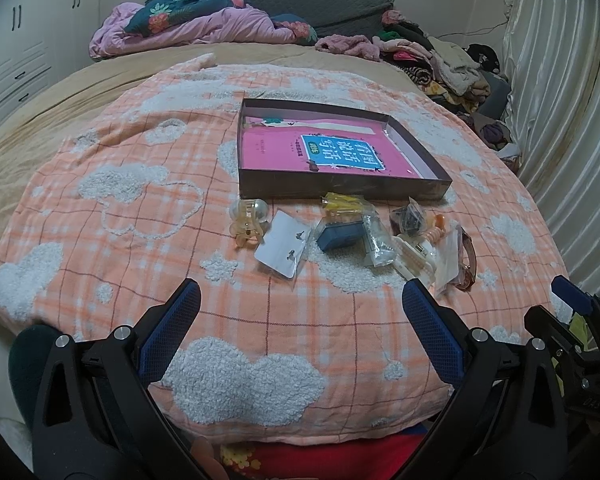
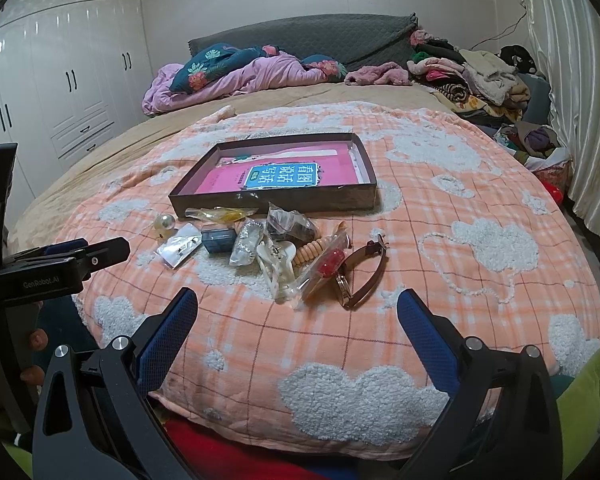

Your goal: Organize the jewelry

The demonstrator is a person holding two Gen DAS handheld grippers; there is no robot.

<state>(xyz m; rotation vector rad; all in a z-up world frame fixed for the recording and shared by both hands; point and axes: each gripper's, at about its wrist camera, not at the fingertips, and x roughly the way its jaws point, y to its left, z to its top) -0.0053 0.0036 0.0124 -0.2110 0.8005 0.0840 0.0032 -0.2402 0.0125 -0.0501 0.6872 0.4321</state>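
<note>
Both grippers hover at the near edge of an orange checked blanket (image 1: pixel 100 240) with white fluffy clouds, spread over a bed. The left gripper (image 1: pixel 300 304) has its blue-padded fingers spread wide with nothing between them; the right gripper (image 2: pixel 298 310) is likewise spread and empty. In the right wrist view the left gripper's black body sits off to the left, low beside the blanket edge.

Just ahead of the right gripper lies a brown-strapped watch (image 2: pixel 364 276), touching a clear bag with a red bead (image 2: pixel 326 268). Beside them are a white hair clip (image 2: pixel 278 268), a string of pale wooden beads (image 2: pixel 310 252) and more small clear bags, one with dark items (image 2: pixel 288 222).

Ahead of the left gripper, slightly to its right, lie a white earring card (image 1: pixel 282 246) in plastic and a small blue box (image 1: pixel 340 234); a clear pearl-topped hair claw (image 1: pixel 248 220) sits further left. A yellow bagged item (image 1: pixel 342 202) lies just beyond.

Past the pile, close behind it, stands a shallow dark tray (image 1: pixel 340 188) holding a pink book (image 1: pixel 292 152). Far beyond, crumpled bedding (image 2: pixel 228 76) and heaped clothes (image 2: pixel 476 76) lie by the headboard.
</note>
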